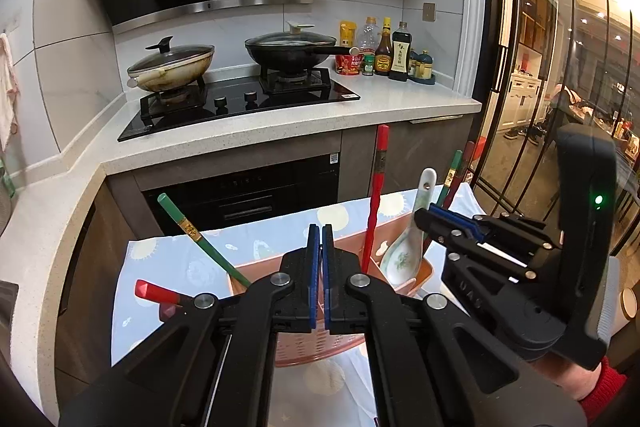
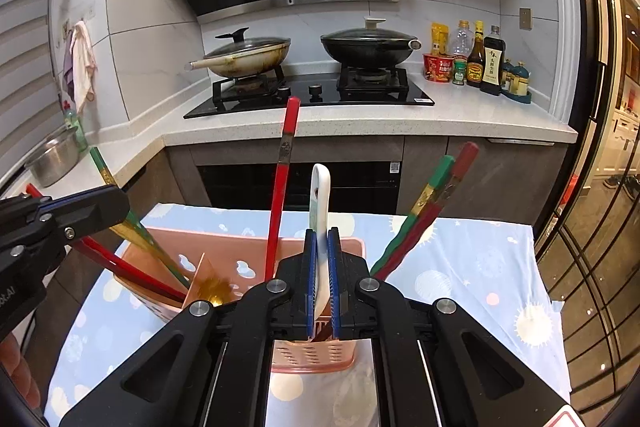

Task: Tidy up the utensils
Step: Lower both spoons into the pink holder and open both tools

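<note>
A pink perforated plastic utensil basket [image 2: 240, 263] stands on a small table under a pale blue patterned cloth [image 2: 480, 267], near a white speckled worktop [image 2: 400, 123] carrying a black gas hob [image 2: 312, 99]. On the hob sit two lidded pans: a stained cream wok [image 2: 248, 57] on the left, a black wok [image 2: 368, 47] on the right. Bottles and jars [image 2: 480, 63] cluster at the far right. Five chopsticks lean from the basket: three red, two green. The right gripper [image 2: 322, 267] is clamped on a white ceramic spoon [image 2: 320, 195] over the basket; its bowl is hidden between the pads. The left gripper [image 1: 321, 267] is fully closed and holds nothing. Both grippers block the basket's near compartments.
</note>
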Action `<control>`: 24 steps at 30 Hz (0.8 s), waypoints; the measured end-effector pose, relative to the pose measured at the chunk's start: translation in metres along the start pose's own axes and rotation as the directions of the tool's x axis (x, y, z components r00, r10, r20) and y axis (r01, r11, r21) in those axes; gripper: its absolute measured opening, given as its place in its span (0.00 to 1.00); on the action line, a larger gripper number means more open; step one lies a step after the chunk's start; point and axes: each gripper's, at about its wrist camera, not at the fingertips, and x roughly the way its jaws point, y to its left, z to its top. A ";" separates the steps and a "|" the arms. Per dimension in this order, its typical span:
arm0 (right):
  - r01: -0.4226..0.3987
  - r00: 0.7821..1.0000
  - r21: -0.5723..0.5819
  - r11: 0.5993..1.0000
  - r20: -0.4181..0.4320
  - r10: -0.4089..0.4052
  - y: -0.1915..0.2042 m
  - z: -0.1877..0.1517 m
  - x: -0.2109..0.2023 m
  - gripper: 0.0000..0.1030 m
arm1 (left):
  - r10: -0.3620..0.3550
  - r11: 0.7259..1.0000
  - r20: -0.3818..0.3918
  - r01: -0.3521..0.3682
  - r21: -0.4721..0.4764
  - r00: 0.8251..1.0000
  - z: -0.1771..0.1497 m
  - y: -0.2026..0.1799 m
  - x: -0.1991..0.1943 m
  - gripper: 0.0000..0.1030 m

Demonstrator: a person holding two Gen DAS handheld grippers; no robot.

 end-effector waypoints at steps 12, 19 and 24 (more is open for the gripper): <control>-0.007 1.000 -0.009 1.000 0.008 0.007 0.007 -0.006 -0.008 0.11 | 0.017 1.000 0.012 -0.017 -0.020 1.000 -0.004 0.004 -0.003 0.14; -0.023 1.000 -0.001 1.000 0.012 0.023 0.010 -0.017 -0.030 0.12 | 0.010 1.000 0.036 -0.009 -0.022 0.999 -0.007 0.004 -0.021 0.16; -0.037 0.999 0.005 0.999 0.010 0.037 0.014 -0.032 -0.050 0.12 | 0.002 1.000 0.053 -0.001 -0.017 0.999 -0.012 0.000 -0.039 0.16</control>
